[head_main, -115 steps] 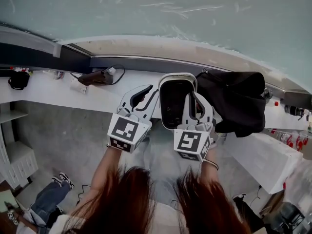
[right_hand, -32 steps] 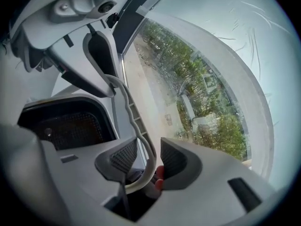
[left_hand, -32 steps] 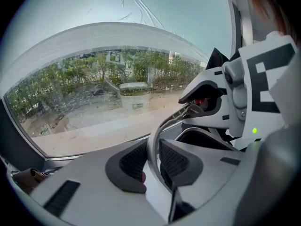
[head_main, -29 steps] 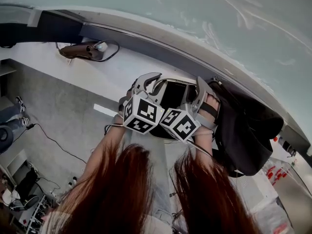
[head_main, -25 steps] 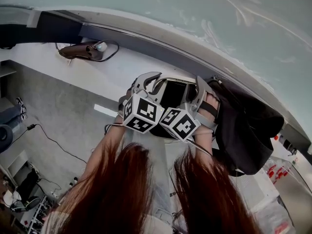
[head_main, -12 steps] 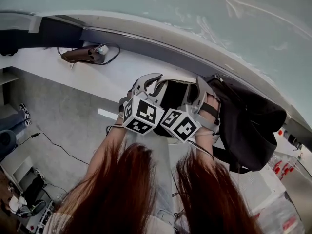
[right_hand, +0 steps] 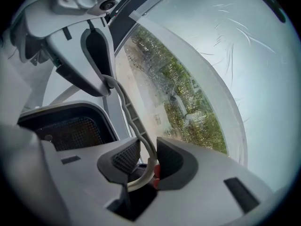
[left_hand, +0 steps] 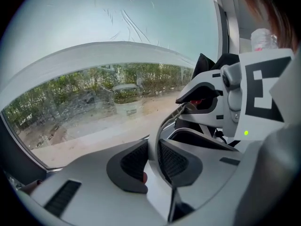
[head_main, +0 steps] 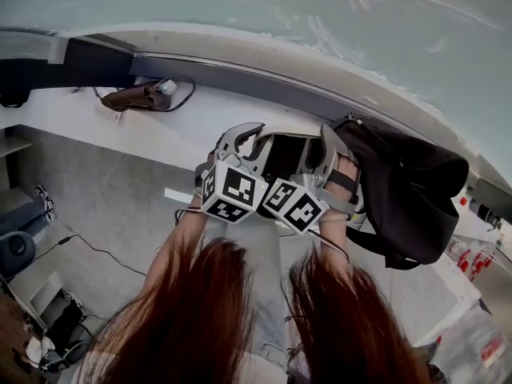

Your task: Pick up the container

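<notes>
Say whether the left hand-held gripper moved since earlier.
Yes, rightward toward the bag. The left hand-held gripper has just been closing its jaws on the container rim.

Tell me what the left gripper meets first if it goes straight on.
The left gripper, whose jaws have just been closing further on the container's rim, would carry that along. Beyond it, the window glass looks first, though depth is unclear.

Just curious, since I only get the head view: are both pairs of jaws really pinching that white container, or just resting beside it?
Observer: The left gripper view shows the left gripper, jaws just closed further, clamped on the container by its thin white rim.
Operator: And the right?
Observer: The right gripper, jaws also just closed further, pinches the curved rim on its side.
Operator: What's inside?
Observer: A black mesh lines it.
</notes>
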Action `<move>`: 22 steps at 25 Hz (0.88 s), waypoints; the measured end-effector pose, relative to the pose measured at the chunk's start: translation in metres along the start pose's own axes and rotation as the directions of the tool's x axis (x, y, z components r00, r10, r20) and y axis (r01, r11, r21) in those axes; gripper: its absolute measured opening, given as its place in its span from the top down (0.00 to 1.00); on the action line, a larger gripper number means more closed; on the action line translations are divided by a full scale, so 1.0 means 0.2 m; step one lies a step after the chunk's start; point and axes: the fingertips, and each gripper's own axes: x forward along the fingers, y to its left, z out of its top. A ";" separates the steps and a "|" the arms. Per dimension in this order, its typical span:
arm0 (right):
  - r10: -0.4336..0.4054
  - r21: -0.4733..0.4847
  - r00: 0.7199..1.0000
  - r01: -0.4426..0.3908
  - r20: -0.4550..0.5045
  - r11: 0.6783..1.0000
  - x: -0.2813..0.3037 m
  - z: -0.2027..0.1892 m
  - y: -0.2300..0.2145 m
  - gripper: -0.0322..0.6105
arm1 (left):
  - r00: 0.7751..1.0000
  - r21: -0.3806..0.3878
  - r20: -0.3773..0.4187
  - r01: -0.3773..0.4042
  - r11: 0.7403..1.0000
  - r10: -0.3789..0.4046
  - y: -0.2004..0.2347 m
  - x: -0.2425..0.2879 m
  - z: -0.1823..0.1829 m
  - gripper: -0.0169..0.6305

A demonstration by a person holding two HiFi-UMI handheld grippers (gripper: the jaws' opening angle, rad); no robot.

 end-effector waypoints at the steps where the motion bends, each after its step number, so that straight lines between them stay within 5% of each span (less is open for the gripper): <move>1: -0.005 0.003 1.000 0.005 -0.001 1.000 -0.01 0.00 0.00 0.77 | 1.000 0.009 0.000 0.000 1.000 0.000 0.00 -0.01 0.00 0.85; 22: -0.125 0.034 0.992 0.126 -0.032 0.991 -0.19 -0.03 -0.02 0.77 | 0.999 0.112 0.008 0.039 0.993 -0.040 -0.10 -0.14 0.02 0.85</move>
